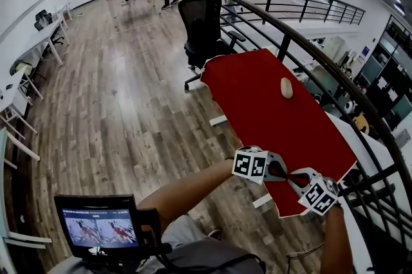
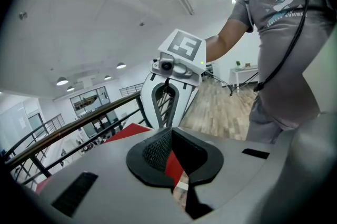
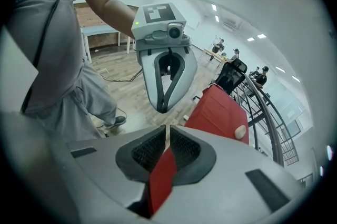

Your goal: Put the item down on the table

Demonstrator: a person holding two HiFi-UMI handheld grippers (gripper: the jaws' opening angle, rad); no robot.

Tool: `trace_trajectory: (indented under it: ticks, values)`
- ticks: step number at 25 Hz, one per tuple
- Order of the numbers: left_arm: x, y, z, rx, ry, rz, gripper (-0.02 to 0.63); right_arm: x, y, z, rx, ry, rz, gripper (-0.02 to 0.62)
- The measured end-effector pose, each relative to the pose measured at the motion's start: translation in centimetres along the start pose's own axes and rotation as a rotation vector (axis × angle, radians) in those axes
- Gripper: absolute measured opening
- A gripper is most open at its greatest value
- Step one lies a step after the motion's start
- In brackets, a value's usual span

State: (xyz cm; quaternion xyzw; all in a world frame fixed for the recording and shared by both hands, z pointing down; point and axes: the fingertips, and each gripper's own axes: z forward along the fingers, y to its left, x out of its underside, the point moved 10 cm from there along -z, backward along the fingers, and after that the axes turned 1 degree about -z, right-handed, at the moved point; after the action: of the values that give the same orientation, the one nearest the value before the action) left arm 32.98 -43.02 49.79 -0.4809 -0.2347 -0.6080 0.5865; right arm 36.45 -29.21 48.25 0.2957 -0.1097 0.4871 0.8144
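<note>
Tip to tip: left claw (image 1: 279, 170), right claw (image 1: 298, 179) pinch red cloth (image 1: 270, 99).

shirt print (image 2: 279, 4) too blurred to read, no other legible text

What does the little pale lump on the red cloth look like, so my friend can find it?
Find the curved black railing on the right; beside it spreads a big red cloth. On its far half lies a small pale oval lump, smooth like a potato. It is the only thing lying on the red.
</note>
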Motion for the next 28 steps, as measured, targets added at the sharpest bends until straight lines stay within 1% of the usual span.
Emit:
trace_trajectory:
  ticks: [2,6,10,13,17,20,24,28]
  values:
    - [0.0,-1.7,-0.2,-0.004,0.001,0.0,0.003,-0.6,1.7,0.1,-0.002,0.0,-0.004,0.026]
    - [0.2,-5.8,-1.8,-0.005,0.006,-0.013,0.003,-3.0,5.2,0.5,-0.02,-0.011,-0.015,0.026]
    - [0.4,-10.2,-4.6,-0.019,0.02,-0.034,0.003,-6.6,8.7,0.3,-0.01,-0.038,-0.018,0.026]
    - [0.1,-13.9,-5.9,-0.008,0.027,-0.043,0.003,-8.8,12.0,0.2,-0.018,-0.04,-0.029,0.026]
    - [0.0,-17.5,-7.6,-0.012,0.052,-0.035,0.003,-11.5,15.4,0.3,-0.007,-0.07,-0.039,0.026]
    - [-0.5,-19.8,-7.7,-0.006,0.048,-0.029,0.003,-12.2,18.1,0.0,-0.005,-0.069,-0.044,0.026]
    - [-2.0,-22.2,-7.1,0.002,0.05,-0.007,0.003,-12.7,20.5,-1.9,0.018,-0.056,-0.047,0.026]
    - [-4.0,-24.0,-6.0,0.007,0.081,0.014,0.003,-12.3,22.3,-4.3,0.031,-0.059,-0.063,0.026]
